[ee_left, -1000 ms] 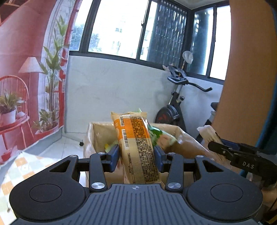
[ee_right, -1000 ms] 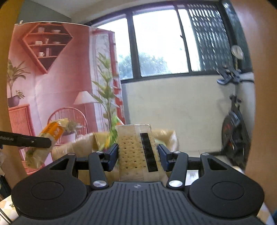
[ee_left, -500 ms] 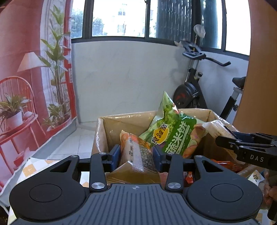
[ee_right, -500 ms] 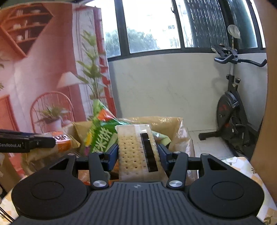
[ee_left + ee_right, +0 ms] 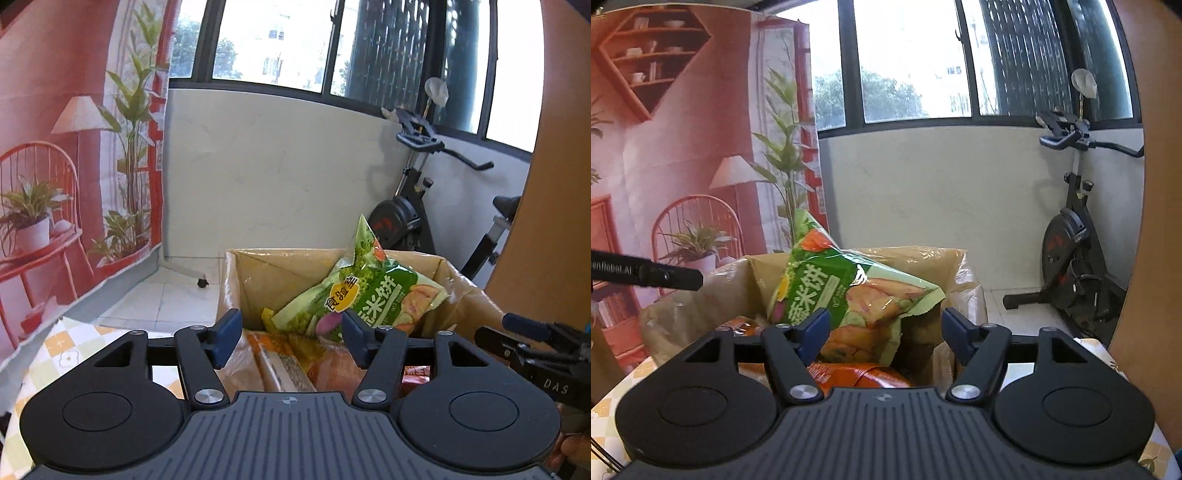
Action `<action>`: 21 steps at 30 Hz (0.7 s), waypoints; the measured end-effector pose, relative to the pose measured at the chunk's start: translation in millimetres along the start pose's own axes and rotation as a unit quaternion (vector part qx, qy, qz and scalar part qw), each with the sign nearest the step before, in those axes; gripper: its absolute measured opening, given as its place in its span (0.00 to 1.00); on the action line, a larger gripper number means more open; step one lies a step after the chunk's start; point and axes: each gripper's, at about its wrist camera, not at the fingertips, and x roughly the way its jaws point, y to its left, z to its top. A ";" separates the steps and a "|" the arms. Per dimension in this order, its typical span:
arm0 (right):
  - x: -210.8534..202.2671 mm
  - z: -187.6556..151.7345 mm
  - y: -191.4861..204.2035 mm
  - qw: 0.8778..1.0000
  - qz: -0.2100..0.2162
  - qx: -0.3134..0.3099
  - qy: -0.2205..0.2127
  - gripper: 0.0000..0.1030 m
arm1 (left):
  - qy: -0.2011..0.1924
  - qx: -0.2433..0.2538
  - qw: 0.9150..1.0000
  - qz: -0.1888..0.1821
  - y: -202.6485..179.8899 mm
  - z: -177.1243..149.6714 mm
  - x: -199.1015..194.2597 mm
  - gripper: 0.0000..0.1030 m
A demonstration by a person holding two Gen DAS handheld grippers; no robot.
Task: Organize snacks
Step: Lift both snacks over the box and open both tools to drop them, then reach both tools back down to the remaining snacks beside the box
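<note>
I note the cardboard box [image 5: 258, 273] is matt brown, its rim wrapped in glossy, crinkled tape. The green snack bag [image 5: 364, 295] is shiny plastic film, creased, catching highlights. I see matt black plastic on the left gripper [image 5: 291, 338] body, ribbed at the base, with bright metal screws; blue fingers [image 5: 227, 336] look smooth and rubbery

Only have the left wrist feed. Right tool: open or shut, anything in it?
Observer: The right tool is open, with nothing between its fingers.
Operator: Pointing at what?
Observer: At the cardboard box. The green rice-cracker bag sits just beyond its left finger.
Operator: What's below it?
Observer: An orange packet lies in the box, right under the tool.
</note>
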 end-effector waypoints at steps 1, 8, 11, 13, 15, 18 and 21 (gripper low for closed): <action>-4.5 -1.0 0.4 1.000 0.002 -0.001 -0.004 0.67 | 0.000 -0.003 1.000 0.001 1.3 -1.9 -3.7 0.61; -46.0 -21.4 5.5 0.999 0.010 -0.002 -0.034 0.67 | -0.007 -0.012 1.000 -0.002 6.5 -23.8 -42.5 0.61; -63.1 -32.0 7.8 0.999 0.009 -0.007 -0.047 0.67 | 0.000 -0.010 1.000 0.003 9.9 -37.6 -50.5 0.61; -72.1 -41.2 9.9 0.998 0.005 -0.021 -0.051 0.67 | -0.001 -0.006 1.000 0.015 11.7 -47.7 -54.5 0.61; -78.3 -48.9 12.1 0.998 0.004 -0.027 -0.053 0.67 | 0.000 -0.007 0.999 0.032 14.1 -58.8 -56.3 0.61; -81.2 -61.2 12.7 0.999 0.007 -0.019 -0.045 0.67 | 0.020 -0.037 0.998 0.035 22.8 -78.6 -52.0 0.61; -76.0 -75.5 12.6 1.000 0.009 -0.015 -0.019 0.67 | 0.049 -0.055 0.996 0.045 26.4 -100.0 -44.2 0.61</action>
